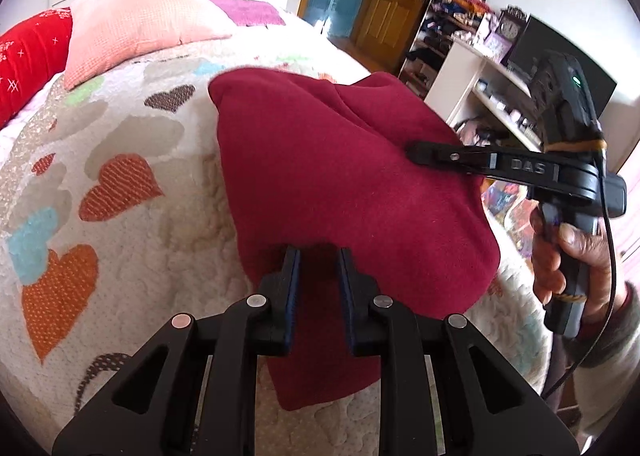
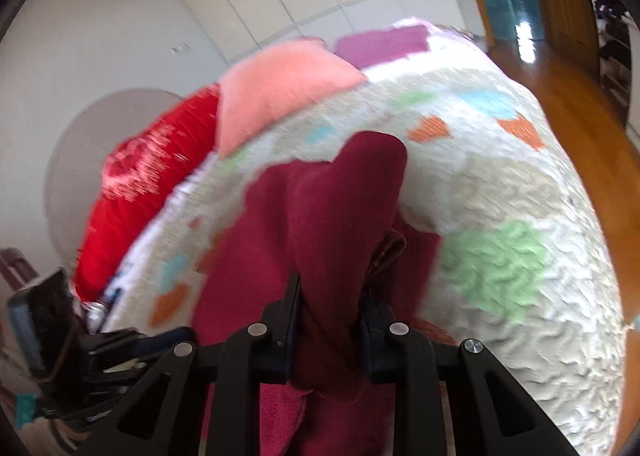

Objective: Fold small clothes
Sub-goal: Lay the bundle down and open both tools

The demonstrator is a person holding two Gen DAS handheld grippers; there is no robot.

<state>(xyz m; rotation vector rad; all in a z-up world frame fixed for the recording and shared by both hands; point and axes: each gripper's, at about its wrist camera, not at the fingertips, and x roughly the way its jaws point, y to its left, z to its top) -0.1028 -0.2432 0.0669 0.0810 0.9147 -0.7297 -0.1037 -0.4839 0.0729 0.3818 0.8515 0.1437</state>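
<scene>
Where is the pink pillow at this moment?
In the left wrist view the pink pillow lies at the far end of the bed, between the red pillow on its left and a purple cloth on its right.

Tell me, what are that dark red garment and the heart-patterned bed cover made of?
The dark red garment looks like soft fleece or brushed knit: matte, faintly fuzzy, draping in thick rounded folds. The heart-patterned bed cover appears to be a quilted or textured woven fabric, judging by its puckered, bumpy cream surface and dotted hearts. The exact fibres cannot be told.
</scene>
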